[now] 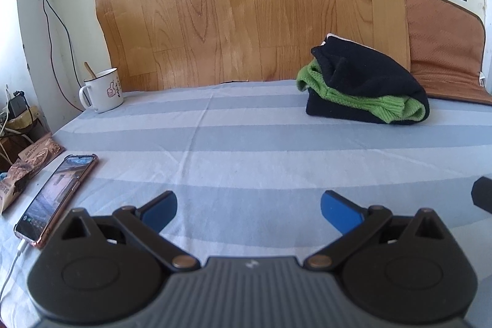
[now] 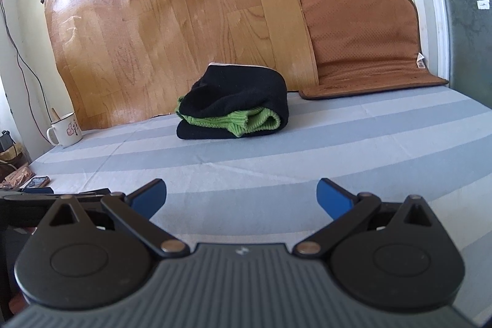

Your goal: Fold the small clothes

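Observation:
A folded stack of small clothes, black with a green knit piece between the layers [image 1: 366, 85] [image 2: 233, 109], rests on the striped grey sheet [image 1: 246, 143] near the back wall. My left gripper [image 1: 249, 211] hovers low over the sheet, well in front of the stack, its blue-padded fingers [image 1: 161, 211] spread wide with nothing between them. My right gripper [image 2: 241, 197] also stands open and empty, short of the stack. Part of the left gripper [image 2: 46, 195] shows at the left edge of the right wrist view.
A white enamel mug [image 1: 103, 91] with a wooden stick stands at the back left. A phone [image 1: 58, 195] on a cable lies at the left edge beside snack packets [image 1: 27, 168]. A brown seat pad [image 2: 366, 42] leans on the wall at back right, beside a wood-pattern sheet [image 1: 246, 5].

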### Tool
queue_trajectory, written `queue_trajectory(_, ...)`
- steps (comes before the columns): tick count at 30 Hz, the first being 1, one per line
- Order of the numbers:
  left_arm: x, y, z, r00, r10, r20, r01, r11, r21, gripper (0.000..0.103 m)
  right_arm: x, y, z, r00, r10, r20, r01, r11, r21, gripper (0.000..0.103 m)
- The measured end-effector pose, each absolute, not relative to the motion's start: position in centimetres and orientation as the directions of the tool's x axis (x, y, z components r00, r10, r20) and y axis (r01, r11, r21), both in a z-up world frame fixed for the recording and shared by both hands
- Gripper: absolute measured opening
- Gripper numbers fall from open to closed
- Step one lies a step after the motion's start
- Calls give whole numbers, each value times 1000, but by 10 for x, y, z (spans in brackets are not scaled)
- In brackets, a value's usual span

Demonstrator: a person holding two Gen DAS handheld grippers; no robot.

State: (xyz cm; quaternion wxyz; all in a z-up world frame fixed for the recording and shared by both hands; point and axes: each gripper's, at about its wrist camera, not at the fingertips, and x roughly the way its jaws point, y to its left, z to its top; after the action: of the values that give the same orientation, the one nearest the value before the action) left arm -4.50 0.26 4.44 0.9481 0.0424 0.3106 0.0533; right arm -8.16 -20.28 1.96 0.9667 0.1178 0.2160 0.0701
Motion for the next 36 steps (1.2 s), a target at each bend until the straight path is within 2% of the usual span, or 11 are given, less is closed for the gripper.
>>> queue_trajectory(25, -48, -2, 44, 818, 196, -542, -97, 974, 207, 103, -81, -206, 16, 895, 189, -405, -76, 957, 279, 103)
queue_trajectory(36, -55, -6, 52, 852, 214, -478, -113, 967, 230, 103, -82, -206, 16, 898, 186, -400, -74, 957, 280, 103)
